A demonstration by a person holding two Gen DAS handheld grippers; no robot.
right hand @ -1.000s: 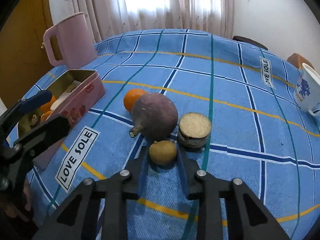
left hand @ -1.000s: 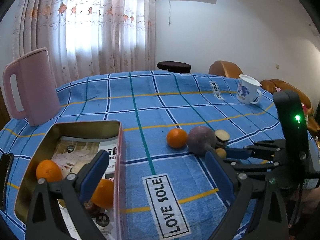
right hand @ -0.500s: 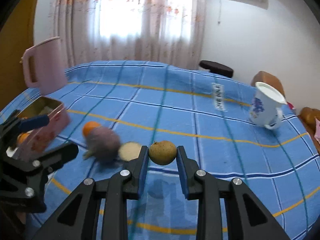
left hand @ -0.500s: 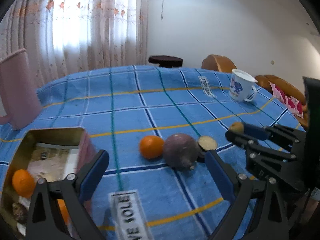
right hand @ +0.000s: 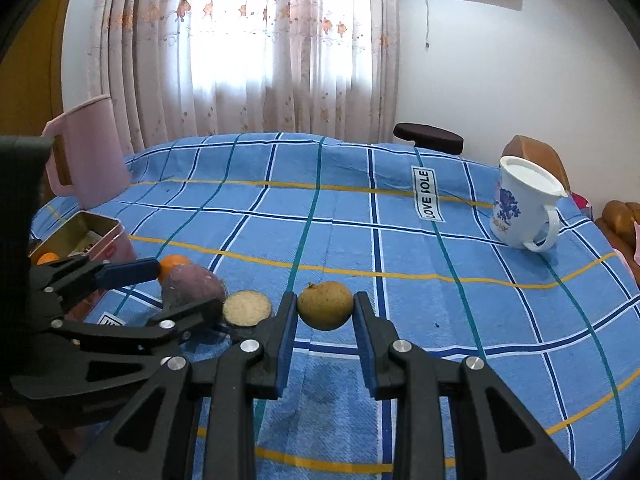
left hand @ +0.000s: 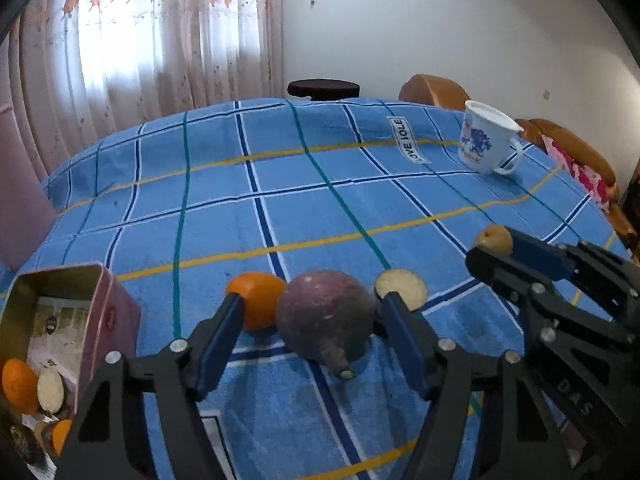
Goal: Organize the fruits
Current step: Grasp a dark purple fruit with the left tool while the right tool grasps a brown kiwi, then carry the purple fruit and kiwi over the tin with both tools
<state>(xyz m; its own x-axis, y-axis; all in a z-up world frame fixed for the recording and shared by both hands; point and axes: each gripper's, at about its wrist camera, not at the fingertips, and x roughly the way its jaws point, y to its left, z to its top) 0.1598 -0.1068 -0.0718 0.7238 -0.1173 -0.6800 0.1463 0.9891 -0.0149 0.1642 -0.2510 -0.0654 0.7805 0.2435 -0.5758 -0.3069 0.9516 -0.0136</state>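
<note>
Between the blue-padded tips of the right gripper, a small round yellow-brown fruit is pinched and held clear of the blue checked tablecloth, its shadow lying on the cloth below it. On the person's left, the left gripper stands spread wide, its two fingers straddling a large dull-purple round fruit with a short stem; whether the pads touch its skin cannot be told, but a gap shows on each side. That purple fruit rests on the cloth straight ahead of the left claw, with its stem pointing back toward the camera, so its long axis runs along the fingers and not across them. An orange citrus fruit sits touching its left flank, and a cut half fruit with a pale face sits just beside its right. The open gold-lined pink tin box, already holding oranges and other pieces, lies to the left of both claws, nearer the left one. Judging from this, the held fruit must travel leftward across the left gripper to reach the tin, so the two claws may crowd each other.
</note>
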